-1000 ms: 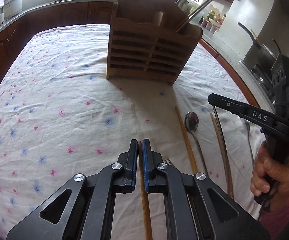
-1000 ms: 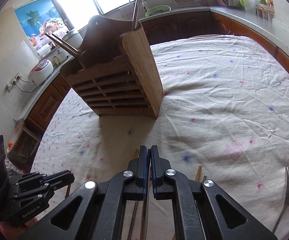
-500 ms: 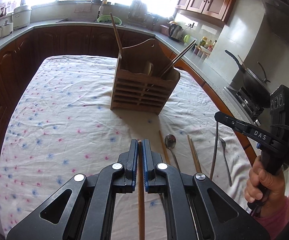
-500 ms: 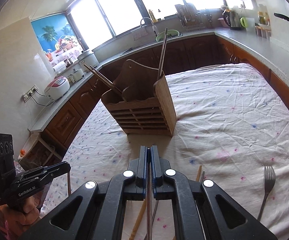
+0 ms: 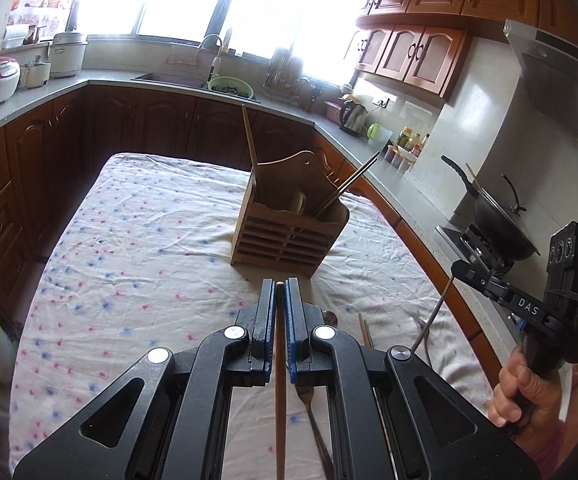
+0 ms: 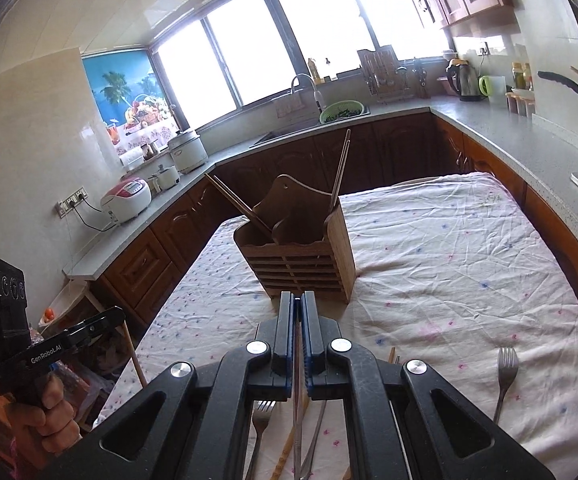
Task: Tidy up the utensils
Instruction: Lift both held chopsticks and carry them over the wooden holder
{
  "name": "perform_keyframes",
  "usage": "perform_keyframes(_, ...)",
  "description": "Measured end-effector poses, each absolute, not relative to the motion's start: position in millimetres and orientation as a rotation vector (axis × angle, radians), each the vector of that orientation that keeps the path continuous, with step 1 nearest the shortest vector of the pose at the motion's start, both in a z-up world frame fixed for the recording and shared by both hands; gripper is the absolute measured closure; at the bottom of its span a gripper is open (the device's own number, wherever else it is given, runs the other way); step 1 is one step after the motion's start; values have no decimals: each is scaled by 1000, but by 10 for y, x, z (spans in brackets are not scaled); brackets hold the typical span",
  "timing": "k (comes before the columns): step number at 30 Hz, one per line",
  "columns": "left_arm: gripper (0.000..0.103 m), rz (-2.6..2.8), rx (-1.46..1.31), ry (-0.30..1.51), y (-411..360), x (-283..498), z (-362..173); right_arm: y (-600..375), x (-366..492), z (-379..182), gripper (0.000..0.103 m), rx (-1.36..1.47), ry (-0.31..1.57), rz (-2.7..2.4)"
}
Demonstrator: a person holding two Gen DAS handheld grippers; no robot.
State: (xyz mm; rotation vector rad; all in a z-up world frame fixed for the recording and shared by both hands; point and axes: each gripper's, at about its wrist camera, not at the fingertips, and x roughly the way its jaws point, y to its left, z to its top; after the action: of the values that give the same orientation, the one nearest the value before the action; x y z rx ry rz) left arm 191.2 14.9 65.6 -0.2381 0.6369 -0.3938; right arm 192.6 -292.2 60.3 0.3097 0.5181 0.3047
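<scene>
well apart from the holder, both grippers clamp chopsticks above tablecloth.

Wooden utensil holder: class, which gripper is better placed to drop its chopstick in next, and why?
Probably either. Left gripper clamps a wooden chopstick, right gripper a metal chopstick; both are raised, facing the wooden utensil holder.

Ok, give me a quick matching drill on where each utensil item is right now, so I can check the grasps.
Things:
1. wooden chopstick
2. metal chopstick
3. fork
4. wooden utensil holder

Places:
A. lying flat on the tablecloth
B. clamped in the right claw
C. standing upright on the table
D. clamped in the left claw

Pairs: 1-D, 2-B, 3-A, 4-C
</scene>
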Motion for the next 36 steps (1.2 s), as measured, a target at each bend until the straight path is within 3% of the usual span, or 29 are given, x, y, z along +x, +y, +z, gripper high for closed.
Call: perform_keyframes(36, 99, -362, -240, 398, 273, 1858, 1285, -3027, 1869, 1149, 99, 333, 328, 298)
